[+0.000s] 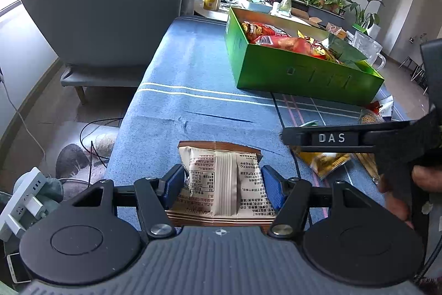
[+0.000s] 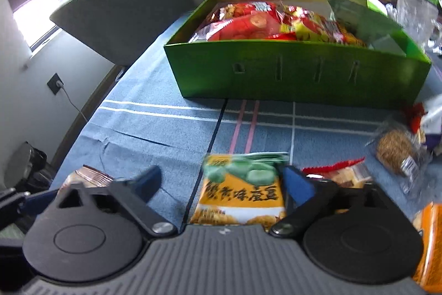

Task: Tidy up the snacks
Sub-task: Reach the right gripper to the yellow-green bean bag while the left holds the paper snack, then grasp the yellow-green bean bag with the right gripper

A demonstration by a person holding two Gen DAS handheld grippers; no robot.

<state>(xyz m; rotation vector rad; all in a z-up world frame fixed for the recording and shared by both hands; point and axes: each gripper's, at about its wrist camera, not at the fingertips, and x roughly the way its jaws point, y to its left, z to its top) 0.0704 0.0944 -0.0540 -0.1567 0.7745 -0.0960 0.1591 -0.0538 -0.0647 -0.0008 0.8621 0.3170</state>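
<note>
Pinching a beige snack packet [image 1: 221, 181] between both blue pads, the left gripper [image 1: 222, 184] is gripping it by its sides just above the blue tablecloth [image 1: 193, 79], with the green box [image 1: 298, 73] already full of red and yellow snack bags sitting further back. Over on the other side the right gripper [image 2: 221, 184] is hanging with its jaws spread wide around a yellow-green snack bag [image 2: 243, 190] lying on the cloth: the right pad is sitting right at the bag's edge, the left one well clear of it. A few more packets are lying off to the right.
</note>
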